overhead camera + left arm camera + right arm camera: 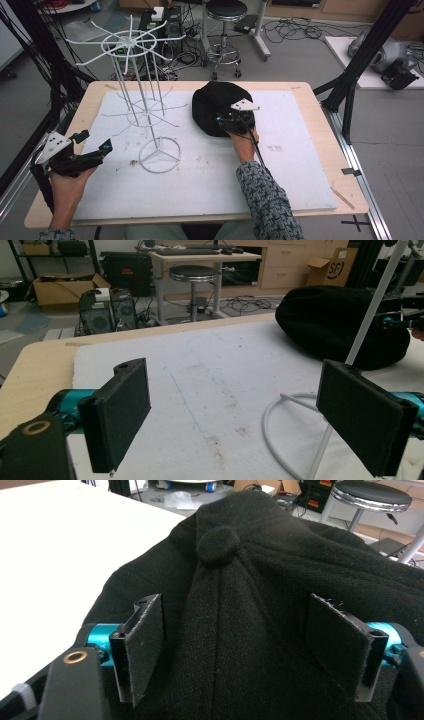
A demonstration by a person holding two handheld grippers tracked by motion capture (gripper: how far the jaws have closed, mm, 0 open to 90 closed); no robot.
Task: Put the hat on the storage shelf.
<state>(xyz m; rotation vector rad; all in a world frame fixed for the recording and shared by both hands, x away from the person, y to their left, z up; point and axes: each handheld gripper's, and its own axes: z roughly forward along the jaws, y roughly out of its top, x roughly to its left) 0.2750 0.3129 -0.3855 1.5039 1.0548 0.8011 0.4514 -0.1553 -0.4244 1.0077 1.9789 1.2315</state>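
Note:
A black cloth cap [212,105] lies on the white foam board [290,165] at the table's middle back. In the right gripper view the cap [240,595] shows its top button between the jaws. My right gripper [235,121] sits on the cap's near edge, open, its jaws spread to either side of the crown [235,645]. A white wire display stand [145,90] rises left of the cap, with its ring base [280,435] on the board. My left gripper [92,141] hovers open at the table's left edge, nothing between its pads [122,415].
The wooden table [310,92] edges the board on all sides. Black frame posts [360,60] stand at both sides. A stool [225,30], cables and boxes sit on the floor beyond the table's far edge.

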